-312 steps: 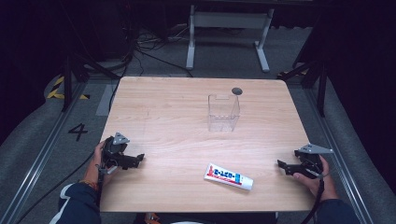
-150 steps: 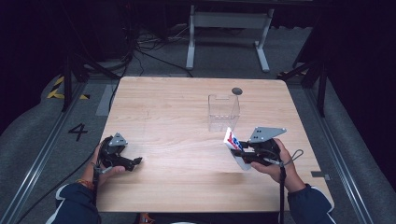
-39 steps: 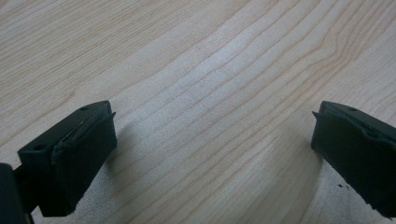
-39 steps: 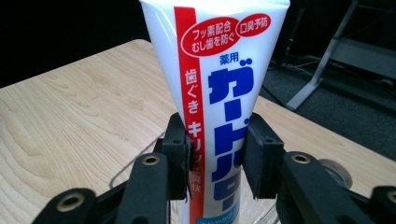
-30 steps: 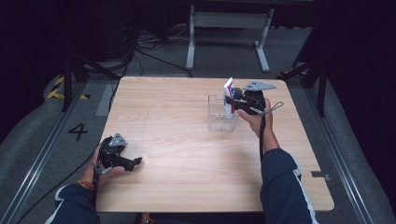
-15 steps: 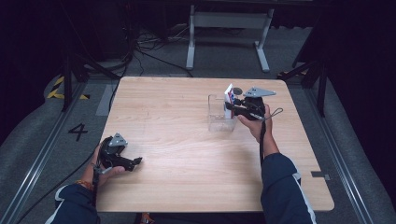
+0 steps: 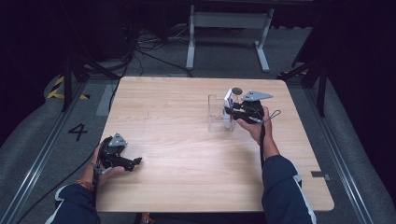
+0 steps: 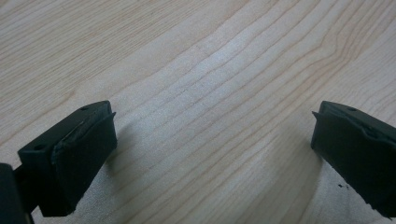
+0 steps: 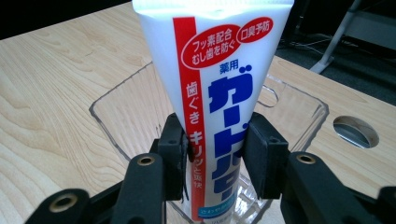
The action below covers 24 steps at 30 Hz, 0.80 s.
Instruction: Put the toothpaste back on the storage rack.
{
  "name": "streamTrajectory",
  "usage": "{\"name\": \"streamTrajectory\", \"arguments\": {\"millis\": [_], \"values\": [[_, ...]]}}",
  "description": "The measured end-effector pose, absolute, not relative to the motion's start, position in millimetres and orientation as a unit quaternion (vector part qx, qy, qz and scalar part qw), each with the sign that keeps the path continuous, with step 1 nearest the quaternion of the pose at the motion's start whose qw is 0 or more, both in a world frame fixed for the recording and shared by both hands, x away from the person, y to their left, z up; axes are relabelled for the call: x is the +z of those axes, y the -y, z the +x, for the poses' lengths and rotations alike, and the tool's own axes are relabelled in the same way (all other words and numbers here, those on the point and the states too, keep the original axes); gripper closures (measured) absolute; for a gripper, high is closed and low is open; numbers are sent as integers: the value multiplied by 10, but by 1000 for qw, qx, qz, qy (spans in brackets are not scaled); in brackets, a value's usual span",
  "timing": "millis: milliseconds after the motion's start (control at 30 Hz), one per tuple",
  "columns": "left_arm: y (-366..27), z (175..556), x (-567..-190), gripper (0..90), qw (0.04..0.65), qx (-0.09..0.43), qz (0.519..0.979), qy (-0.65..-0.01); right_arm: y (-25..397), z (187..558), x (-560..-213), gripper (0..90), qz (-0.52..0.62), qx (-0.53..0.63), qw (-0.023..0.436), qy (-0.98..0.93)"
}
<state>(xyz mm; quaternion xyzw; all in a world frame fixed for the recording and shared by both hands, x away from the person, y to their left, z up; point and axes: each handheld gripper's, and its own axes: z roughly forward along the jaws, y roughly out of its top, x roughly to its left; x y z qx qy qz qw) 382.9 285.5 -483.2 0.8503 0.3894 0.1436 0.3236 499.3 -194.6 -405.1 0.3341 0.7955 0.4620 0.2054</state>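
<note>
A white toothpaste tube (image 9: 219, 93) with a red stripe and blue lettering stands upright, its lower end down inside a clear plastic box (image 9: 121, 121). My right gripper (image 9: 215, 154) is shut on the tube's lower half, at the box's right rim (image 7: 232, 110). In the high view the tube (image 7: 229, 99) pokes up above the clear box (image 7: 217, 116) at the table's right middle. My left gripper (image 7: 122, 161) rests near the front left edge, held by a hand. Its jaws stand wide apart over bare wood, black pads (image 8: 79, 154) with nothing between them.
A round cable hole (image 7: 237, 91) sits in the wooden table (image 7: 177, 154) just behind the box, also seen as a hole (image 9: 356, 131) right of the box. A white metal stand (image 7: 226, 23) and cables lie on the floor beyond.
My right gripper carried the tube from the table's front to the clear box and, over the last second, lowered it into the box. The left gripper stayed put.
</note>
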Motion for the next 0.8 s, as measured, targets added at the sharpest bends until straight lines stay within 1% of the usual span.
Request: {"name": "streamTrajectory", "arguments": {"millis": [200, 433, 600, 667, 800], "values": [[-2855, 3829, -4832, 6, 324, 144, 850, -389, 1982, 4978, -4064, 621, 337, 460, 204, -796], [-2855, 3829, -4832, 5, 324, 144, 850, -389, 1948, 4957, -4095, 582, 331, 447, 203, -806], [-2855, 3829, -4832, 5, 324, 144, 850, -389, 1957, 4957, -4094, 578, 336, 450, 198, -803], [-2855, 3829, -4832, 6, 324, 144, 850, -389, 1974, 4954, -4084, 598, 337, 454, 199, -800], [-2855, 3829, -4832, 6, 324, 144, 850, -389, 1977, 4950, -4072, 566, 339, 454, 200, -799]]}}
